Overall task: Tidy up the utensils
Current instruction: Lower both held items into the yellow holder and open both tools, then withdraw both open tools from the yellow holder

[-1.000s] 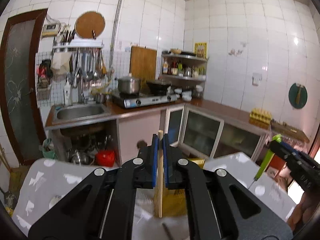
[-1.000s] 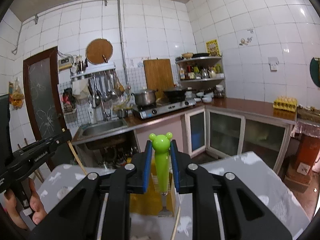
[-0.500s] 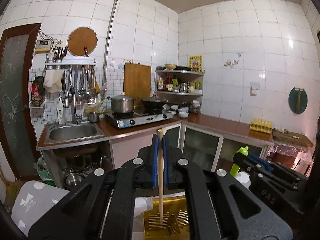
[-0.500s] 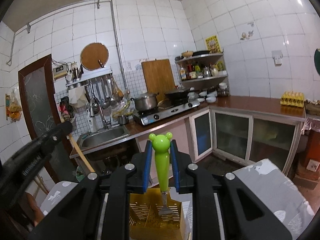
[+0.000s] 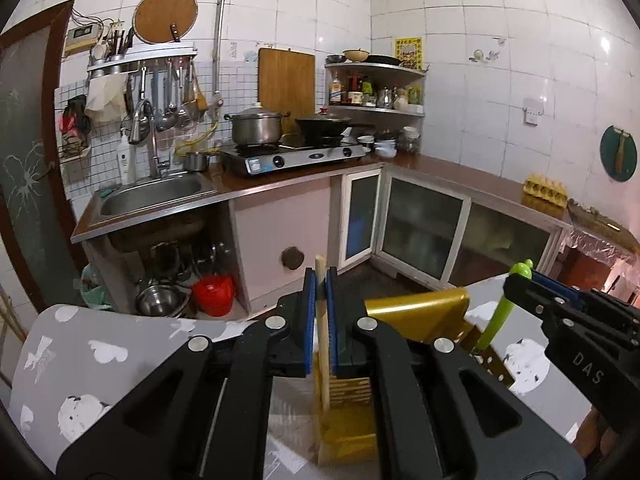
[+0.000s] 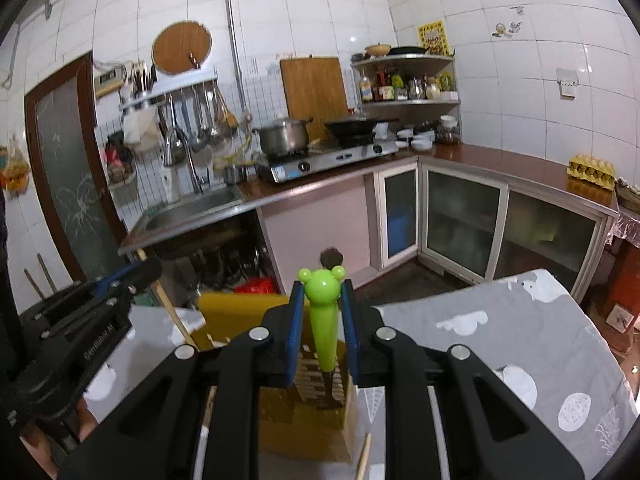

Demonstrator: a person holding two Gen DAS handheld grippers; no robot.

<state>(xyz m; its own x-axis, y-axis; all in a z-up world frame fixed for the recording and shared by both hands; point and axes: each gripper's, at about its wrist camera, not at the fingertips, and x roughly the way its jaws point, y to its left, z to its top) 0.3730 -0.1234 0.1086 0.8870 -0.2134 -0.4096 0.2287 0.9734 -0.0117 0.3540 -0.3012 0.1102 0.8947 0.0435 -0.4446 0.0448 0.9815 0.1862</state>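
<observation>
Both utensils (image 5: 322, 320) (image 6: 322, 312) between closed jaws

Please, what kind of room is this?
It looks like a home kitchen: a steel sink with a tap, a gas stove with a pot on it, and ladles hanging on the tiled wall.

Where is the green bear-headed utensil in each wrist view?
Left wrist: green bear-headed utensil at right, slanting into the yellow holder.
Right wrist: centre, upright between the right gripper fingers.
Shared landmark: steel pot on the stove.
</observation>
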